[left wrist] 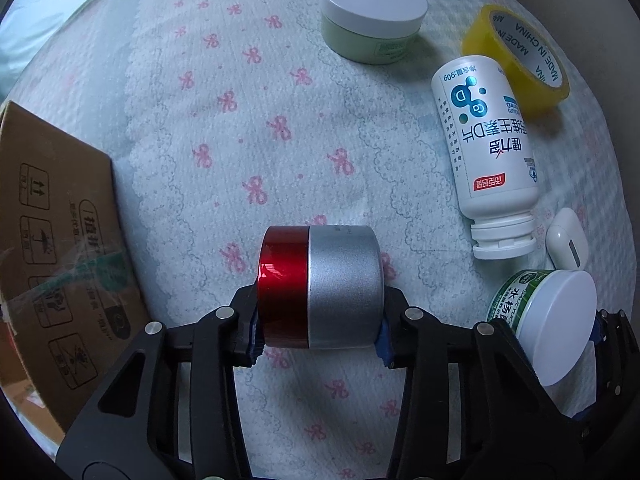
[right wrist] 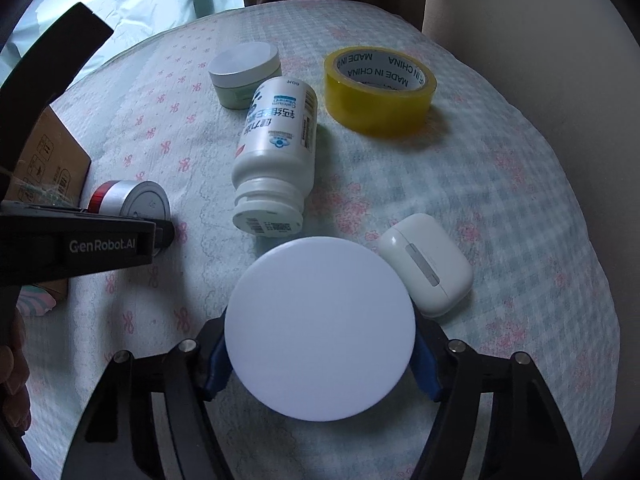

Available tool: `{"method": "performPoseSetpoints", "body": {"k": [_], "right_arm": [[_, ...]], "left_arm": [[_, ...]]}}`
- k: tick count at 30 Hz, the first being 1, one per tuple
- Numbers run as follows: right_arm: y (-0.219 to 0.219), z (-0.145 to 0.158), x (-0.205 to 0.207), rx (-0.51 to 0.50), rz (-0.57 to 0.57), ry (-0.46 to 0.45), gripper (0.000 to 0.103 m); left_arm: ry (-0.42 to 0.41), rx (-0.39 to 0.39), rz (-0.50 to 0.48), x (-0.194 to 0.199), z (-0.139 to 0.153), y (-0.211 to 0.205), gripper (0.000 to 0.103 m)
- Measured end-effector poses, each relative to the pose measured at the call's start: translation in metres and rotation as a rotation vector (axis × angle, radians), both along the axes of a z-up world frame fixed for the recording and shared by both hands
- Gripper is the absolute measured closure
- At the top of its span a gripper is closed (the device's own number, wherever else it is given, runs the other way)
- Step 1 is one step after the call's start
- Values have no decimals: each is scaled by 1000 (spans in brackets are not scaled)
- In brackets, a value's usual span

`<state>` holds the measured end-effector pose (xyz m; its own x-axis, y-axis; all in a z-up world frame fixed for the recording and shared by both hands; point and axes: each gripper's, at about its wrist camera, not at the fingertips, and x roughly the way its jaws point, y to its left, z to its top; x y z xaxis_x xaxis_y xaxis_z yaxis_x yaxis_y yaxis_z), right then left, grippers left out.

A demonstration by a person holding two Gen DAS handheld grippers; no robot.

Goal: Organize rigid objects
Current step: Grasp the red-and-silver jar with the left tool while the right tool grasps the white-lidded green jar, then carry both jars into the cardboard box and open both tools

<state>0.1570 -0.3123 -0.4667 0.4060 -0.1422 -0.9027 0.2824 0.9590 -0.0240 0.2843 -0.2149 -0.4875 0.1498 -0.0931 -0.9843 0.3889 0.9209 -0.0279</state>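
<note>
The left claw (left wrist: 318,338) is clenched on the red-and-silver tin (left wrist: 320,286), which lies on its side between the blue pads, low over the bed (left wrist: 240,120), near the cardboard box (left wrist: 52,240) at the bed's left edge. The right claw (right wrist: 320,364) is grasping the green-label jar w/ white lid (right wrist: 320,326), lid turned to the camera.

Still on the bed: white pill bottle (right wrist: 276,148) lying on its side in the middle, yellow tape roll (right wrist: 378,92) & pale green cream jar (right wrist: 244,74) toward the far edge, white earbud case (right wrist: 426,264) just beside the held jar.

Risks, I think: the tin is smooth & round, and held near its lower part, so it can slip or rotate out if the grip loosens. The right jar can knock the earbud case when it moves. Also both claws are close, they can collide on the way to the box.
</note>
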Motion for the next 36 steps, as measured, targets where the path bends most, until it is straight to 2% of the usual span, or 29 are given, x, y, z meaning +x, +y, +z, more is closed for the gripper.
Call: {"method": "performPoseSetpoints", "body": {"k": [9, 16, 26, 31, 36], "right_arm": [[-6, 13, -5, 9, -14, -21, 36], [-7, 46, -16, -9, -5, -52, 36], [7, 149, -41, -62, 62, -128, 36], [30, 206, -45, -84, 122, -164, 36], [55, 250, -38, -68, 180, -195, 36]], "left_arm": [[-33, -36, 3, -4, 23, 2, 65], [-81, -88, 20, -13, 69, 8, 65], [-174, -171, 79, -42, 174, 39, 65], [-224, -207, 139, -53, 231, 76, 65], [-250, -227, 231, -67, 277, 126, 65]]}}
